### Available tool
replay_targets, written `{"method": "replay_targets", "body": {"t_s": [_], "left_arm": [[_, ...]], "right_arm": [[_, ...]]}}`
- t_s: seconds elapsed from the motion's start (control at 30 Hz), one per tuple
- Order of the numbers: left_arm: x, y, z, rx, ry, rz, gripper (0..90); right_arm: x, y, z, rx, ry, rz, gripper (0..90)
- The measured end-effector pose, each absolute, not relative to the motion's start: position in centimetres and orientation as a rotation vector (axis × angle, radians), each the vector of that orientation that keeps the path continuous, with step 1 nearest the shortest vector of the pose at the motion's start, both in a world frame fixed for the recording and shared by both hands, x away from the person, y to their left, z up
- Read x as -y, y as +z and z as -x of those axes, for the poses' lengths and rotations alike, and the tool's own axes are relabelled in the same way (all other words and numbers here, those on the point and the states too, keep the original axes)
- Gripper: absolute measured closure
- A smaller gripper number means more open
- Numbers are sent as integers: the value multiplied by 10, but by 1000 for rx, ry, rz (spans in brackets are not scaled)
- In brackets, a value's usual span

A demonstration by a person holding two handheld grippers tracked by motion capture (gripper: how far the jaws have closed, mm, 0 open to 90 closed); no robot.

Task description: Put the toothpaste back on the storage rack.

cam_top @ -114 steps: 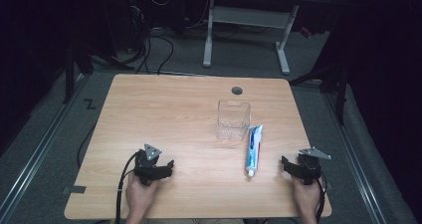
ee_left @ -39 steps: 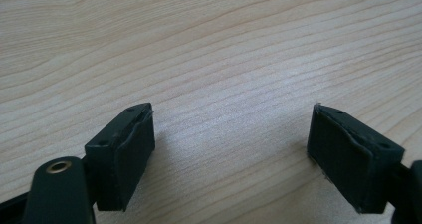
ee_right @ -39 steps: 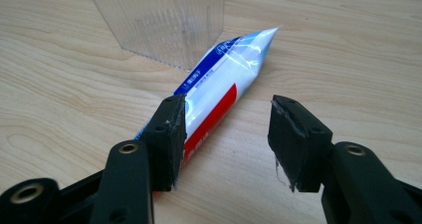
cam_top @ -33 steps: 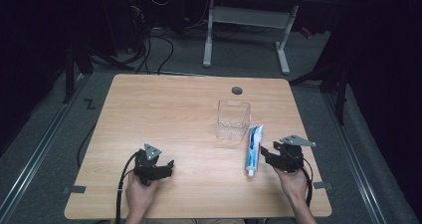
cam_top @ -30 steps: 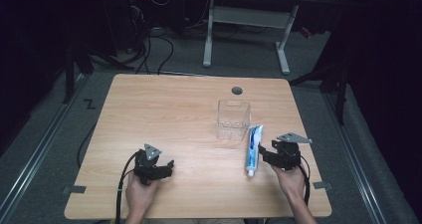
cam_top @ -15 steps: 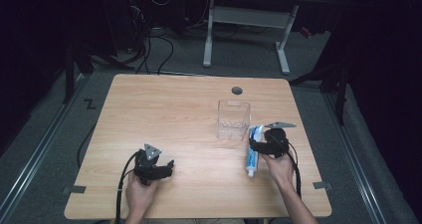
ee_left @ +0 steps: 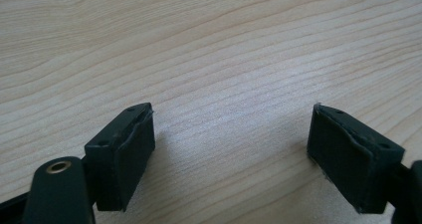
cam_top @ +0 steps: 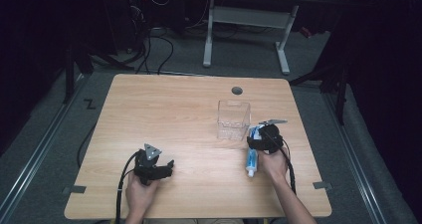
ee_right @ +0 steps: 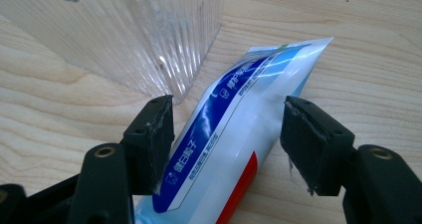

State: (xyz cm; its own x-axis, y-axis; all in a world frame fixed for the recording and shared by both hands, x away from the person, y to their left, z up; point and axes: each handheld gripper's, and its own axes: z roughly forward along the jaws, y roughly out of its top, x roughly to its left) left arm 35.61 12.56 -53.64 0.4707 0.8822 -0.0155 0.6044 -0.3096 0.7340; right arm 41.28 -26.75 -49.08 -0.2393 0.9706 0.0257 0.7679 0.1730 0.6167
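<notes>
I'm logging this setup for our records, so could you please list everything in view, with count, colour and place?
toothpaste tube: one, white and blue with a red band, lying flat on the table's right half, between the right gripper's open jaws.
clear plastic box: one, transparent and ribbed, upright just beyond the tube's flat end.
table: one, light wood, with a round grey cable hole near its far edge.
desk frame: one, white-legged, on the floor beyond the table.
cables: several, black, on the floor at far left.
left gripper: one, black, jaws open over bare wood at near left.
right gripper: one, black, jaws either side of the tube; they have just been closing.
hands: two, at the near edge.
</notes>
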Motion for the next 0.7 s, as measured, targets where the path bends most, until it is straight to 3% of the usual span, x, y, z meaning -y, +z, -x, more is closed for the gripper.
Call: {"method": "replay_targets", "body": {"t_s": [0.23, 0.7], "left_arm": [[-126, -536, -356, -1229, 519, -2035, 191], [-126, -536, -356, -1229, 519, -2035, 191]], "right_arm": [[260, -495, -421, -2088, 653, -1626, 379], [264, -494, -427, -2077, 617, -1648, 459]]}}
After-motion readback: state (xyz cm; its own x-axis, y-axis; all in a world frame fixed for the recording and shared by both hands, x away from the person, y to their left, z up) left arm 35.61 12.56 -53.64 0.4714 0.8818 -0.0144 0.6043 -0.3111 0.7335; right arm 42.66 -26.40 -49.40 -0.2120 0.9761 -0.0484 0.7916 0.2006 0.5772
